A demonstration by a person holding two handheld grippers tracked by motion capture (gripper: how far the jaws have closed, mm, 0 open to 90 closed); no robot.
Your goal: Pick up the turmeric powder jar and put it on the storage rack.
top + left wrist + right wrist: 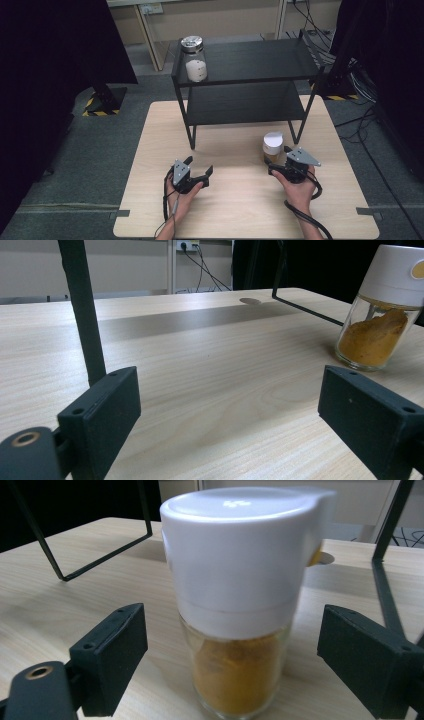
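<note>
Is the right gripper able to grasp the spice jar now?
Probably yes: the right gripper is open, the spice jar stands upright between its jaws, and nothing blocks them.

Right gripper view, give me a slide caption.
Open right gripper straddles a white-capped spice jar of orange powder on the wooden table.

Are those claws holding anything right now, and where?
Nothing is held. The right gripper stands open around the spice jar, jaws not touching it; the left gripper is open over the table.
</note>
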